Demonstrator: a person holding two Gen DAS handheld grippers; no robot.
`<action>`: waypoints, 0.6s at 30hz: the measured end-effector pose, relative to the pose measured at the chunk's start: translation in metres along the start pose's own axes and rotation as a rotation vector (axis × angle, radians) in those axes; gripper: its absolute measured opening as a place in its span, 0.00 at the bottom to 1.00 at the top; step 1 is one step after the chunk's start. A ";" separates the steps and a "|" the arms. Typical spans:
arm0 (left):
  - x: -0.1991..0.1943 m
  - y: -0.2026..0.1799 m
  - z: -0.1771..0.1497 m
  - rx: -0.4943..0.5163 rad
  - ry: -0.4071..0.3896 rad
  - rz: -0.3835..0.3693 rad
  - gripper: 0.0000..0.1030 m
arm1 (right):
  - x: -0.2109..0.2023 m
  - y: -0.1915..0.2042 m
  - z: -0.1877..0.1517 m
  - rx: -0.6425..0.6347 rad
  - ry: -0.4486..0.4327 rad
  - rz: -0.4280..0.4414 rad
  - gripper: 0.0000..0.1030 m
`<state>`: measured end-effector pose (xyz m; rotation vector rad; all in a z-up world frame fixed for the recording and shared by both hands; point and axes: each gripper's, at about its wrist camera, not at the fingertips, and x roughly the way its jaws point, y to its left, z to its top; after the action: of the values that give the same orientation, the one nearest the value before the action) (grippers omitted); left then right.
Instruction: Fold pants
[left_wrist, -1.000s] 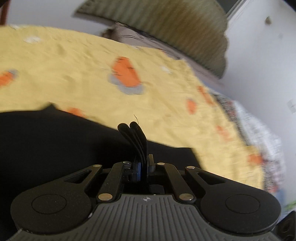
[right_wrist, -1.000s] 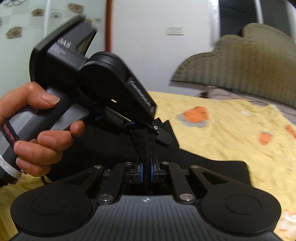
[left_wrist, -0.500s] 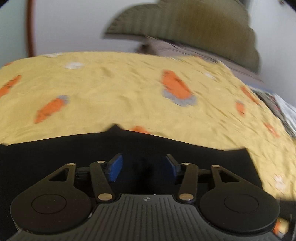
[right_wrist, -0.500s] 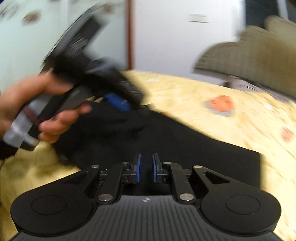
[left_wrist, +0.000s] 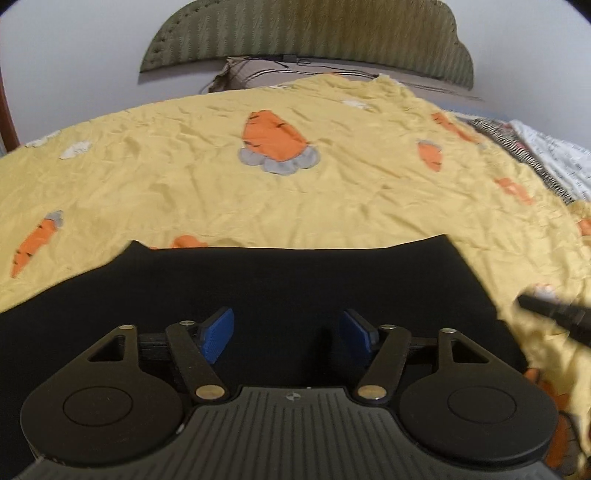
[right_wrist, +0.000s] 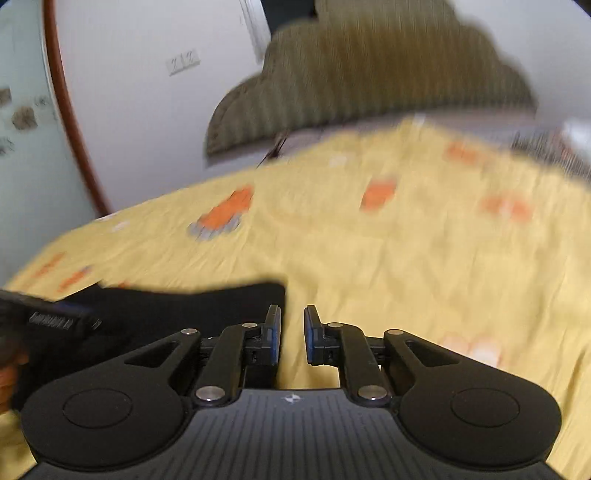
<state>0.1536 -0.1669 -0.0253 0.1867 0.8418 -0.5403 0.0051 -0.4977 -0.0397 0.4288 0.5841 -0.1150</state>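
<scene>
Bedspread (left_wrist: 332, 206), yellow, printed with orange carrots, spread across the whole bed up to a padded green headboard (left_wrist: 306, 33) at the far wall. One bedspread, one headboard. Near edge of the bed: pants (left_wrist: 295, 288), black, one pair, lying flat in a broad rectangle with a straight far edge and a squared far-right corner. Judging by that shape, folded at least once already.

Left gripper (left_wrist: 289, 332) directly over the near part of the pants, jaws spread wide, blue pads (left_wrist: 218, 334) bare, nothing held. Right gripper (right_wrist: 292, 334) just off the right edge of the pants (right_wrist: 192, 314), above the yellow cloth, jaws parted narrowly, also empty; view blurred, so finer detail not clear. In that same view, the left gripper (right_wrist: 55, 319) showing at the left over the black fabric. Two grippers in all, two pads on each.

Probably a pause between folds. For a good next fold: reach down to matching corners of one short edge, pinch all the layers together rather than only the top one, lift both sides level, lay the edge squarely onto the opposite one, then smooth any ridge. Uneven lift likely to skew the stack.
</scene>
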 end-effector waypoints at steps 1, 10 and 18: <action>0.006 -0.007 -0.001 0.000 0.008 -0.014 0.72 | 0.005 -0.002 -0.004 0.011 0.037 0.025 0.12; 0.018 -0.031 -0.009 0.042 0.047 -0.004 0.72 | -0.027 -0.006 -0.022 -0.069 0.081 0.027 0.19; 0.036 -0.056 -0.010 0.105 0.025 0.061 0.80 | -0.006 0.014 -0.030 -0.208 0.014 -0.180 0.73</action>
<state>0.1370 -0.2241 -0.0557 0.3147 0.8303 -0.5262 -0.0117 -0.4724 -0.0539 0.1745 0.6409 -0.2215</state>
